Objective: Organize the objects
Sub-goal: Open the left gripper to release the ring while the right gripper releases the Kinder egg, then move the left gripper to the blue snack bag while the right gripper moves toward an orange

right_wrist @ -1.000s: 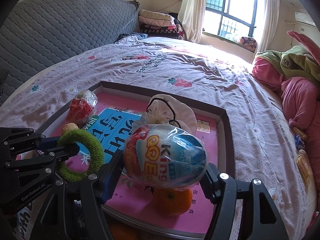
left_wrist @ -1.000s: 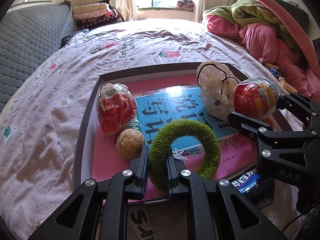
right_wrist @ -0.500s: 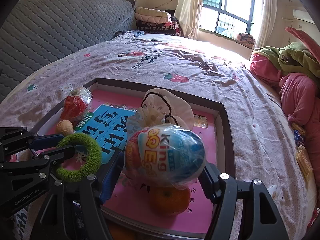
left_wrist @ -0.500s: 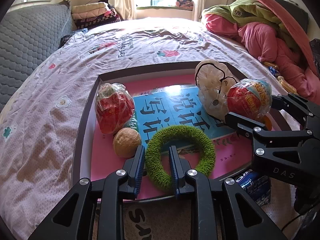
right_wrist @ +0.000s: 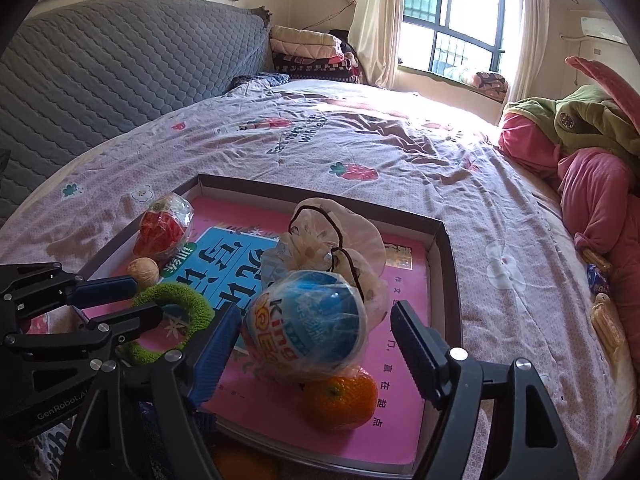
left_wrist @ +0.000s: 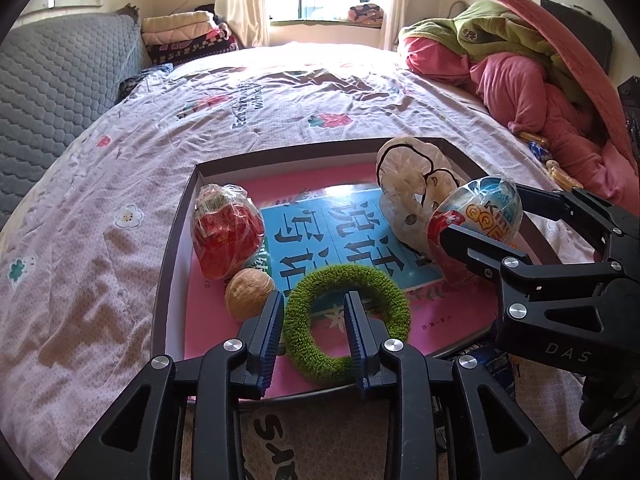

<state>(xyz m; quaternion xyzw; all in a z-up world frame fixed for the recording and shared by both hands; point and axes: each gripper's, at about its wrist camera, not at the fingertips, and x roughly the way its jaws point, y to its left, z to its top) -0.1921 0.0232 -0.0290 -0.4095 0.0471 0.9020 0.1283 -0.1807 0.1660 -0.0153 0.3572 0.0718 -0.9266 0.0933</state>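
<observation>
Left tongs point(left_wrist: 314, 320) apart, straddling green ring's point(left_wrist: 347, 322) near-left rim in tray point(left_wrist: 172, 264); right tongs point(right_wrist: 316, 334) apart around wrapped egg point(right_wrist: 306, 328) (resting on orange point(right_wrist: 346, 398)). Withdraw straight back, avoid snagging.

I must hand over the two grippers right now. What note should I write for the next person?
Left gripper: jaws open, straddling the rim of the green ring, which lies in the tray.
Right gripper: jaws open around the toy egg; a gap shows on one side, so it seems set down, beside the orange.
Also in the tray: walnut, red packet, pouch.
To do: back both grippers out; perhaps collect the snack packets lying on the bed.
</observation>
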